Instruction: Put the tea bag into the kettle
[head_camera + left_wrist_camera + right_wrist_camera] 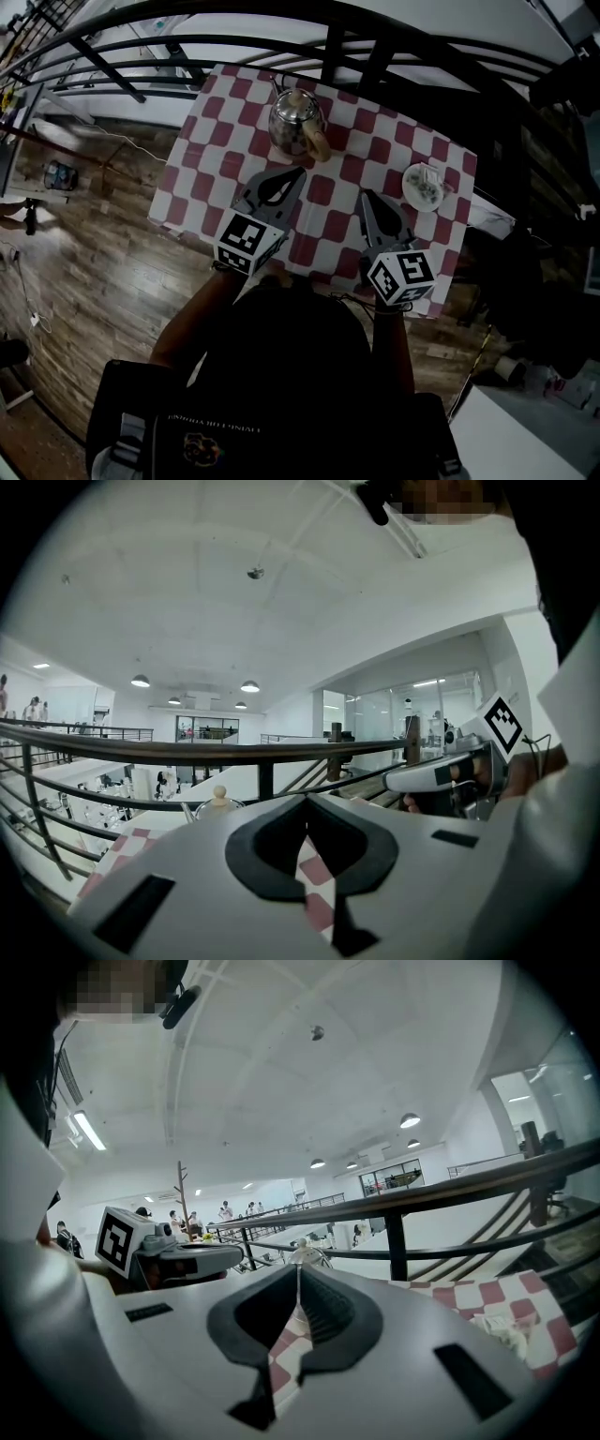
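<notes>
A table with a red-and-white checked cloth [211, 150] stands against a black railing [234, 42] above a wooden floor [94, 253]. The kettle [298, 124] – a shiny, rounded pot with a lid knob and a pale handle – sits upright near the far edge of the cloth. The tea bag [427, 186] lies on a small white plate [407, 184] towards the right side of the table, well apart from the kettle.

The left gripper [295, 174] hovers over the cloth on the near side of the kettle, its tip pointing towards it but not touching. In the left gripper view its fingers [281, 819] are pressed together with nothing between them; only checked cloth shows through the gap lower down, and the kettle's knob [219, 793] peeks above the left jaw.

The right gripper [367, 197] hangs beside it, between the kettle and the plate, touching neither. Its fingers [323, 1299] are likewise closed on nothing – the kettle [309, 1256] stands straight beyond their tip, and the tea bag [506, 1331] lies off to the right on the cloth side. Each gripper's marker cube sits close to the person's dark-sleeved arms.
</notes>
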{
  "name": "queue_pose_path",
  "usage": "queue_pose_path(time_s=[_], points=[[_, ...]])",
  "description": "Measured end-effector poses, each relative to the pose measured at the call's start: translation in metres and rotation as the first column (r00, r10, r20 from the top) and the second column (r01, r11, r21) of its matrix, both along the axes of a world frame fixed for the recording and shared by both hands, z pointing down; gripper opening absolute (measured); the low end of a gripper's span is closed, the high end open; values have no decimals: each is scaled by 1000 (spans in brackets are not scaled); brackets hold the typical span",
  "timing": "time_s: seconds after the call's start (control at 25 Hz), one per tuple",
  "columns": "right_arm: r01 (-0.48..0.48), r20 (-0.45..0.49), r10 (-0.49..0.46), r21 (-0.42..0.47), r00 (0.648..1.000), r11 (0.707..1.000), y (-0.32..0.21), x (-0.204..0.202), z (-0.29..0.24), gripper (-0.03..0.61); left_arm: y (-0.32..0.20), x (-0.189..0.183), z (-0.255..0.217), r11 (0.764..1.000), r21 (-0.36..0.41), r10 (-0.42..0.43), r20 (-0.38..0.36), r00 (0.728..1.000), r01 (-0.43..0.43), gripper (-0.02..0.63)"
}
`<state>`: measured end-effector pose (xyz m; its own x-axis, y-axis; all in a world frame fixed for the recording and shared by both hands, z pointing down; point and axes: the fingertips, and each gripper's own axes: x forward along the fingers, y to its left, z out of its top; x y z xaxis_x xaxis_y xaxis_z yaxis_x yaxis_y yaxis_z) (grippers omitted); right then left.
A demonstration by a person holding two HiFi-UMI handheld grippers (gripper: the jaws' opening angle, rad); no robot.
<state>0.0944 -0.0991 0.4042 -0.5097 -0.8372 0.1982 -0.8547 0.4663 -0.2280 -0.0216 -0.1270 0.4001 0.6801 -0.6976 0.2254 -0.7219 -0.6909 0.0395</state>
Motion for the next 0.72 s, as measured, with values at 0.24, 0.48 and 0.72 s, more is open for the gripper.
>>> queue_pose_path(time_s=[0.24,0.48,0.72], points=[[37,18,-37,8,999,999,-14,16,4,17,-30,8,-9,998,49,-51,48,998,49,6],[62,43,-63,8,997,998,-23,18,5,17,-69,-4,-15,990,76,-125,118,985,116,8],[46,60,-46,-2,997,999,-30,19,10,18,-102,-14,-7,990,58,-140,163,977,132,50]])
